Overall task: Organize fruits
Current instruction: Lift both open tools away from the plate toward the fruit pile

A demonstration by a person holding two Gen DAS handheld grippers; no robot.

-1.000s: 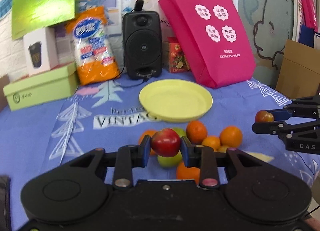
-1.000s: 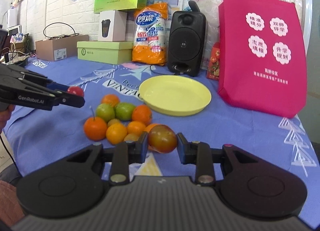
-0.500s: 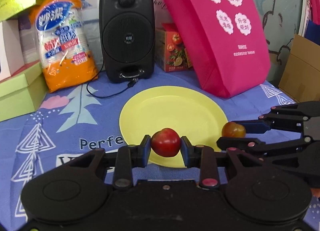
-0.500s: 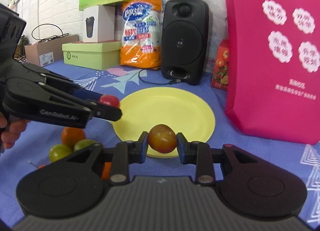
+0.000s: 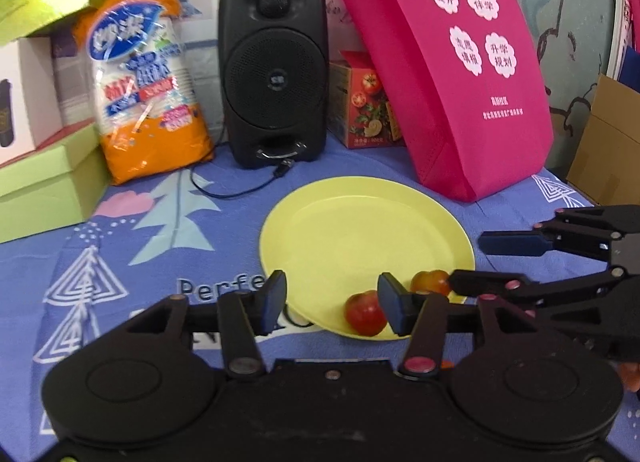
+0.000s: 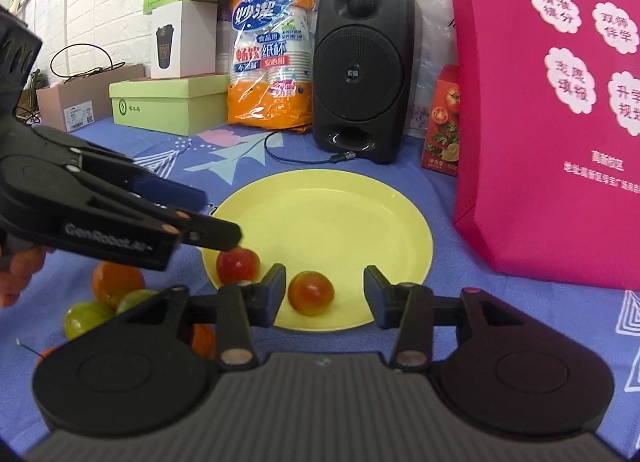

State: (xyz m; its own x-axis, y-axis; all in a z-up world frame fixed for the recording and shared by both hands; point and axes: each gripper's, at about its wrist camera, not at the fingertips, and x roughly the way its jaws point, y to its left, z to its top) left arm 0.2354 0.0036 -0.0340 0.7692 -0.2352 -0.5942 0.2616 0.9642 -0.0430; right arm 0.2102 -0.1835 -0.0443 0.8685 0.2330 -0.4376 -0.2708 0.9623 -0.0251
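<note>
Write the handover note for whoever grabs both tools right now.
Left tool: open, holding nothing, over the near edge of the yellow plate.
Right tool: open, holding nothing, also at the near edge.
Done: red tomato and orange-red tomato lie on the plate near its front rim, apart from each other.
Left: oranges and green fruits sit on the blue cloth left of the plate; carry them over.

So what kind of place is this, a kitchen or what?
Probably not a kitchen: more likely an office or classroom corner used as a demo table. A black speaker, a pink tote bag with printed Chinese text and stacked gift boxes crowd a tablecloth-covered table.
</note>
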